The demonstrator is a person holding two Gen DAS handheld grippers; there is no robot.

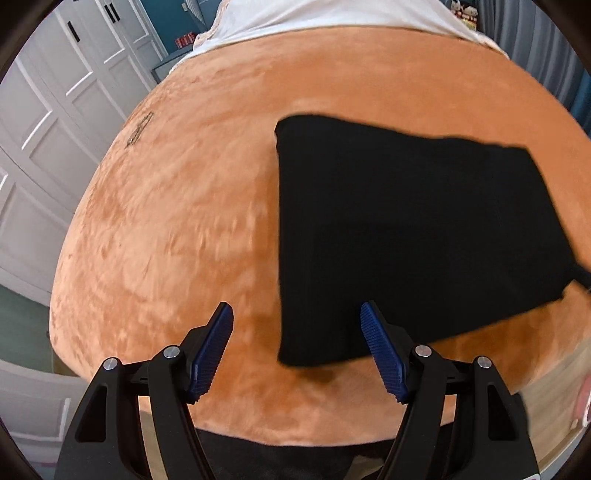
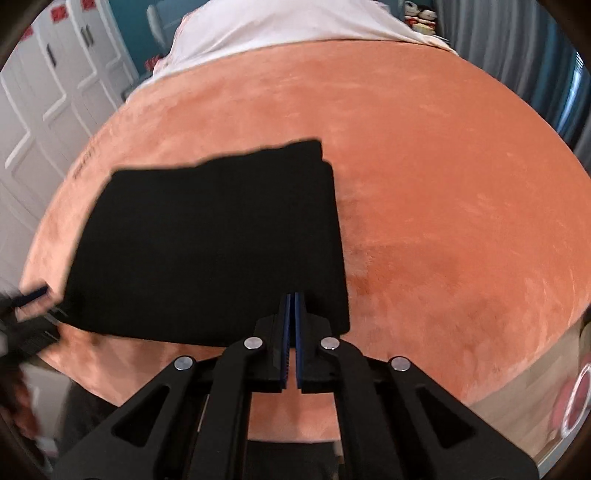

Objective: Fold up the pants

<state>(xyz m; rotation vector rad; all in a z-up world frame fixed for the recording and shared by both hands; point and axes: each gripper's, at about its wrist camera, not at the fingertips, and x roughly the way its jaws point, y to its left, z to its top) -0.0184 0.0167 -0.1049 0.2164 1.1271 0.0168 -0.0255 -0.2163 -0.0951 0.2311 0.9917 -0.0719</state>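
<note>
Black pants (image 1: 413, 236) lie folded into a flat rectangle on the orange blanket (image 1: 177, 229) covering my bed, white sheet (image 1: 332, 18) beyond it. My left tool (image 1: 296, 314) hangs wide open over the near left corner of the pants, gripping nothing. My right tool (image 2: 294, 295) has its blue pads pressed together above the near right edge of the pants (image 2: 210, 243); can't tell if any cloth is pinched. White closet doors (image 1: 48, 122) stand to the left.
</note>
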